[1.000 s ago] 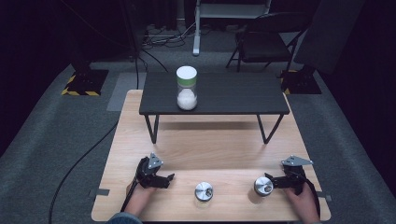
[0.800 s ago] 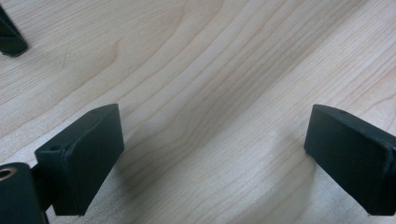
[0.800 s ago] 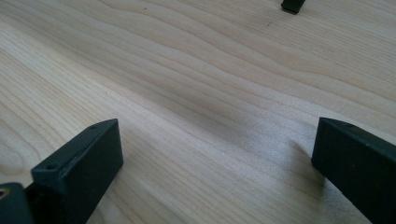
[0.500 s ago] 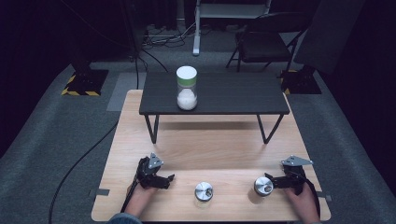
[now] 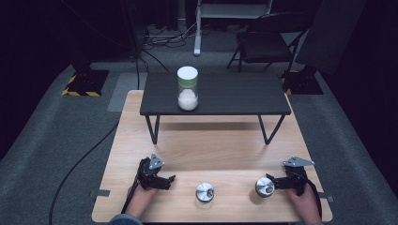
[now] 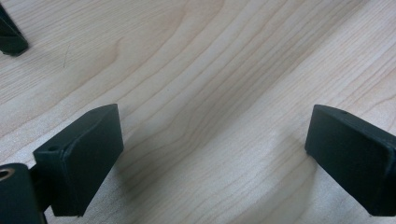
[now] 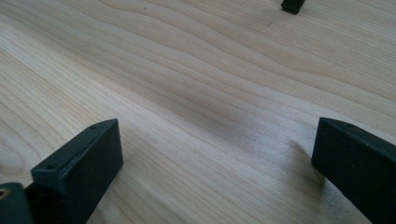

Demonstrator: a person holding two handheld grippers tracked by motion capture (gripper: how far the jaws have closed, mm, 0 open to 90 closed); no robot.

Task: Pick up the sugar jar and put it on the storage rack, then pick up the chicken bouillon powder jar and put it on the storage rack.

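My left gripper (image 5: 167,182) rests on the wooden table (image 5: 220,150) at the front left. Its jaws have just been opening and stand open (image 6: 215,149), with bare wood between them. At the front right my right gripper (image 5: 273,182) is open too (image 7: 217,158), also with nothing but wood between its jaws. A small metal cup (image 5: 265,186) stands right beside it on its left; I cannot tell whether they touch. A second metal cup (image 5: 205,191) stands between the two grippers, apart from both.
A low black stand (image 5: 234,93) spans the table's far half on thin legs (image 5: 154,129). On its left part stands a clear jar (image 5: 187,88) with a white lid, a green band and white powder. One stand foot (image 7: 293,5) lies ahead of the right gripper.
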